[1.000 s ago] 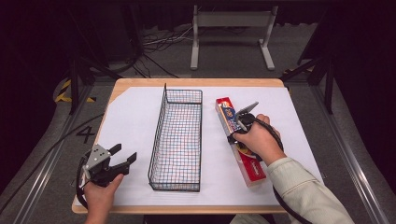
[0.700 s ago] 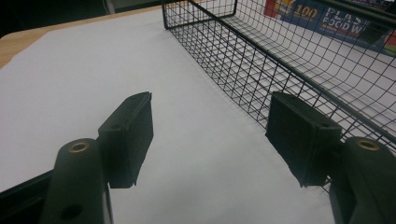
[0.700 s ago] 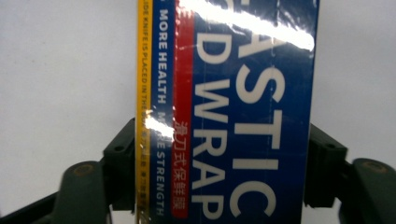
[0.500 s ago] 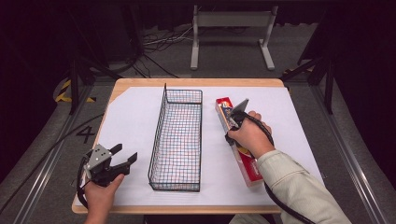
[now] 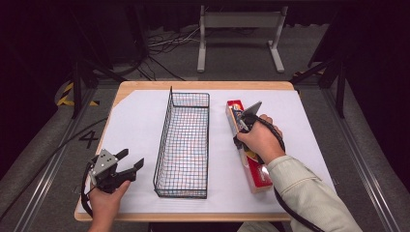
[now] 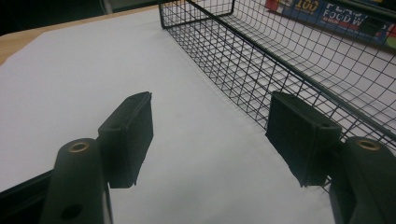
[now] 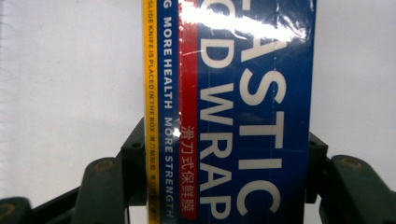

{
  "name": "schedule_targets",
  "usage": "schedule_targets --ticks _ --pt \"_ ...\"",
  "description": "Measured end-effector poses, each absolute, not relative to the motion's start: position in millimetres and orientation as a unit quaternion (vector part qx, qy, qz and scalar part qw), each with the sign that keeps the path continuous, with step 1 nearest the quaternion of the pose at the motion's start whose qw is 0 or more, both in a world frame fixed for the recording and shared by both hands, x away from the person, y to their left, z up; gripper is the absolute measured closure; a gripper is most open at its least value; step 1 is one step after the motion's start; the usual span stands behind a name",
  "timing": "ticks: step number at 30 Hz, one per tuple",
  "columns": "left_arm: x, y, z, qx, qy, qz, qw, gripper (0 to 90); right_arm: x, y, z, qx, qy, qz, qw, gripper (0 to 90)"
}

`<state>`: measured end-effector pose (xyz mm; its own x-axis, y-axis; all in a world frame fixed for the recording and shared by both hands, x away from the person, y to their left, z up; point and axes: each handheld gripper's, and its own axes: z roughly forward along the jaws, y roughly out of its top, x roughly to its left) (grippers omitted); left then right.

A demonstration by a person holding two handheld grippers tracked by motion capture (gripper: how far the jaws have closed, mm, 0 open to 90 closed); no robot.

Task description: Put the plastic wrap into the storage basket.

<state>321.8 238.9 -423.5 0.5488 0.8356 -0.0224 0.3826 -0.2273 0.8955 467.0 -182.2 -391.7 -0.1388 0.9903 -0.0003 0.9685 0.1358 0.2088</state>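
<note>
A long red and blue plastic wrap box (image 5: 256, 175) lies on the white sheet, to the right of the wire basket (image 5: 164, 141). My right gripper (image 5: 243, 123) points down onto the box's far half. Its jaws have just been closing and now press on both long sides of the box (image 7: 252, 93), as the right gripper view (image 7: 224, 140) shows. My left gripper (image 5: 131, 160) is held at the table's front left, open with nothing between its jaws (image 6: 215, 121). It faces the basket's near wall (image 6: 280, 60).
The black wire basket stands lengthwise in the middle of the white sheet (image 5: 135, 121), which covers the wooden table (image 5: 203, 85). A metal stand (image 5: 239, 34) and cables lie on the floor beyond the table.
The right gripper's jaws have narrowed onto the box and the right hand has shifted slightly left. The left hand has kept still.
</note>
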Motion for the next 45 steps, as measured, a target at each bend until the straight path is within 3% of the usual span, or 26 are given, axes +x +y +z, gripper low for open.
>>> schedule_targets --ticks 26,45 --pt "325.0 238.5 -425.3 0.737 0.409 0.232 0.484 32.1 457.8 -176.2 -331.0 0.699 0.706 0.100 0.062 40.5" --pt "325.4 238.6 -424.6 0.733 0.412 0.226 0.492 32.1 456.8 -127.5 -297.8 0.714 0.688 0.120 0.048 40.4"
